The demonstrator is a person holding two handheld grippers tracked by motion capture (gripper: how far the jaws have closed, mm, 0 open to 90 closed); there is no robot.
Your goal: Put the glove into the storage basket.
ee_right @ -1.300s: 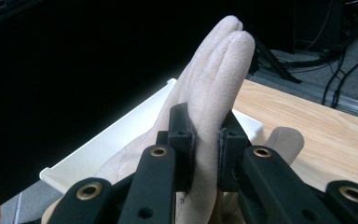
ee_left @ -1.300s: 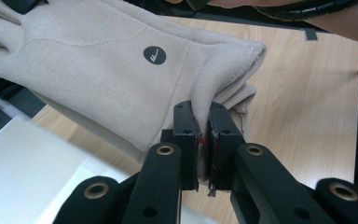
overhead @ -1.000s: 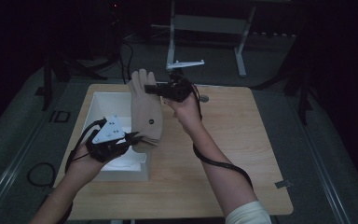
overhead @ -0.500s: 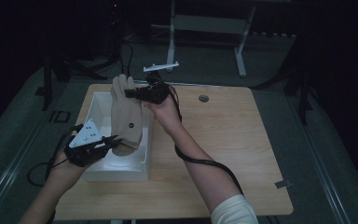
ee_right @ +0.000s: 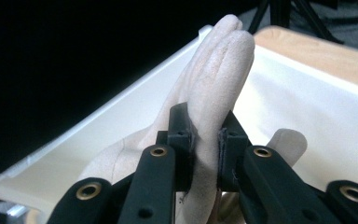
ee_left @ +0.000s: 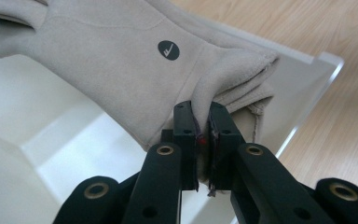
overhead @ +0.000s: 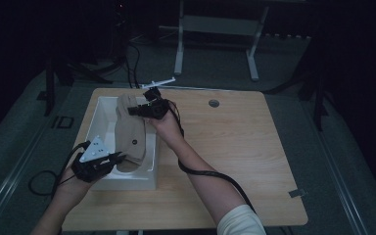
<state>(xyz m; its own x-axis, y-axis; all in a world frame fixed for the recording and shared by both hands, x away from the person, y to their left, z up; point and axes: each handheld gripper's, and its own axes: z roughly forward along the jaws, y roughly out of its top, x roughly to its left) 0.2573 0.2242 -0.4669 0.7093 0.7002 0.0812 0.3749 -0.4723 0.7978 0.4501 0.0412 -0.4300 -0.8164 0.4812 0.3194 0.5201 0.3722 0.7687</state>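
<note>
A beige suede glove with a small black round logo hangs stretched over a white open box on the left of the table. My left gripper is shut on the glove's cuff edge at the near end of the box. At the far end, my right gripper is shut on the glove's fingers. In the right gripper view the glove rises between the jaws, with the box's white wall behind it.
The box sits on a light wooden table with a round cable hole near the far edge. Cables trail from both grippers. A white desk frame stands on the dark floor beyond the table.
Both grippers have carried the glove leftward and down, from upright above the table's middle to lying lengthwise over the white box. Both grips have held.
</note>
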